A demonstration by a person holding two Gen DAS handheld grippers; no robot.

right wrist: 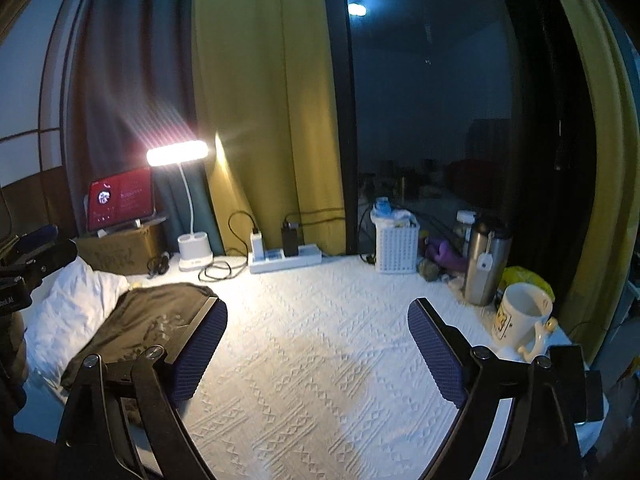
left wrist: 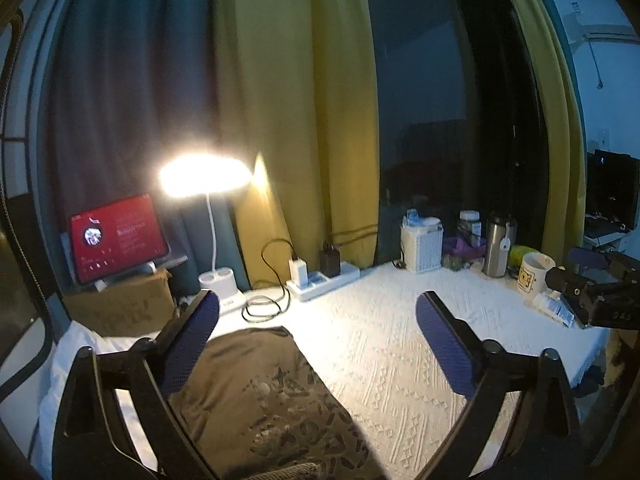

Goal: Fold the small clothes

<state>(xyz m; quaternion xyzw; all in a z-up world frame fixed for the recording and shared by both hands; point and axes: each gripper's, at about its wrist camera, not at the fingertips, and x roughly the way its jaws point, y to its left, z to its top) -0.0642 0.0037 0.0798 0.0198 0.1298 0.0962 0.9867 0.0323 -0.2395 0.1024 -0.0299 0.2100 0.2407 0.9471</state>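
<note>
A dark olive-brown garment with a pale print [left wrist: 272, 396] lies folded on the white textured table cover [left wrist: 380, 340], at the left. My left gripper [left wrist: 318, 328] is open and empty, held above the garment's far right edge. The garment also shows in the right wrist view [right wrist: 148, 320], left of my right gripper [right wrist: 318, 332], which is open and empty over the bare cover [right wrist: 320, 360]. The right gripper's body shows at the right edge of the left wrist view [left wrist: 596, 292]. The left gripper's body shows at the left edge of the right wrist view [right wrist: 28, 264].
A lit desk lamp [right wrist: 178, 154], a red-screen tablet [right wrist: 120, 198] on a cardboard box, a power strip [right wrist: 286, 258] with cables, a white basket [right wrist: 396, 246], a steel flask [right wrist: 486, 268] and a mug [right wrist: 522, 316] line the back and right edges. A white pillow [right wrist: 68, 312] lies left.
</note>
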